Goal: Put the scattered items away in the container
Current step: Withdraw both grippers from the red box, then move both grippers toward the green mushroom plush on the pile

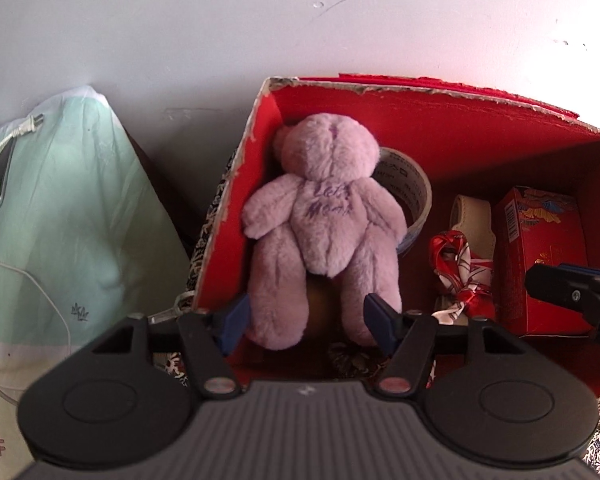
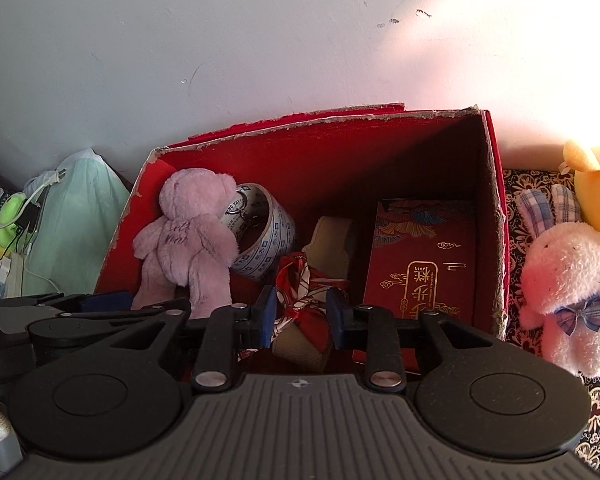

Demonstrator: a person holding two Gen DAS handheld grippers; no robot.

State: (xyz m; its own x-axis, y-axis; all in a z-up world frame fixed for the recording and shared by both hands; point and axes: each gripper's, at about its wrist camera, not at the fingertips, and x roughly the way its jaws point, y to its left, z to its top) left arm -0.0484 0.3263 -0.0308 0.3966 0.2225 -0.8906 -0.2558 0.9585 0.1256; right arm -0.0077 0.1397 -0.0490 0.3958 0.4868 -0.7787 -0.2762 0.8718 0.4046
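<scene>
Both grippers work inside the red box (image 1: 440, 128); the left gripper (image 1: 306, 316) clasps the legs of the purple bear (image 1: 324, 216), the right gripper (image 2: 300, 312) pinches the red scarf (image 2: 304, 300); next, seemingly, release both.

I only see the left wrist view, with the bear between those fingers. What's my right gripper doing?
Observer: The right gripper has its pads against the scarf, inside the box.
Operator: Anything left outside the box?
Observer: Yes, a white plush rabbit lies on the patterned cloth, right of the box.
Operator: Only that?
Observer: No, a yellow plush sits behind the rabbit.
</scene>
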